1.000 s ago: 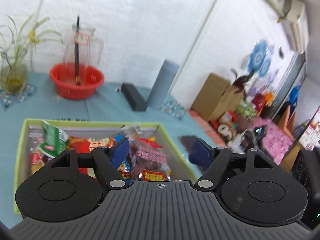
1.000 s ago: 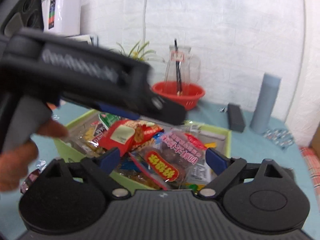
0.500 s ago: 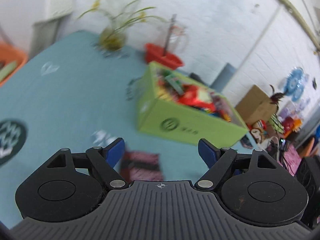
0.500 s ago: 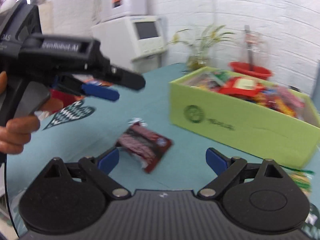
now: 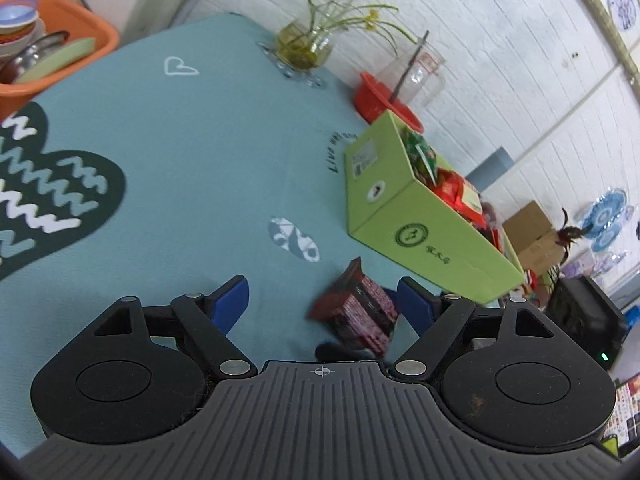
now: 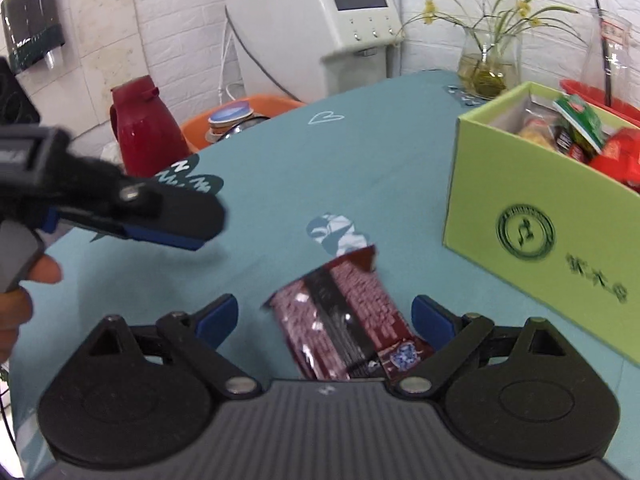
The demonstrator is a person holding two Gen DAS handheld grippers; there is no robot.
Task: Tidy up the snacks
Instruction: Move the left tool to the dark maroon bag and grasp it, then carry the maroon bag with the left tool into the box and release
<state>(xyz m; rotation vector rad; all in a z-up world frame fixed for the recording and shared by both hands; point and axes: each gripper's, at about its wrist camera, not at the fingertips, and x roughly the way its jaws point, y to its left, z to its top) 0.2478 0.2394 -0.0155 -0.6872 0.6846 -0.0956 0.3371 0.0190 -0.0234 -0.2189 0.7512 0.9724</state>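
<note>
Both grippers have dropped closer to the packet since half a second ago, and it now lies right between the blue fingers of the right gripper, flat on the teal cloth, with one end curling up a little. Those jaws are spread wide, not touching it on either side. From the left gripper the same dark red packet sits toward its right finger, near it (whether touching I cannot tell); these jaws too stand wide apart. That left tool shows in the right view as a blurred black bar off to the side, a hand on its grip. Just beyond the packet stands the green box, heaped with snacks. Farther back along the wall are a plant in a glass vase, a red bowl and a clear jug.
</note>
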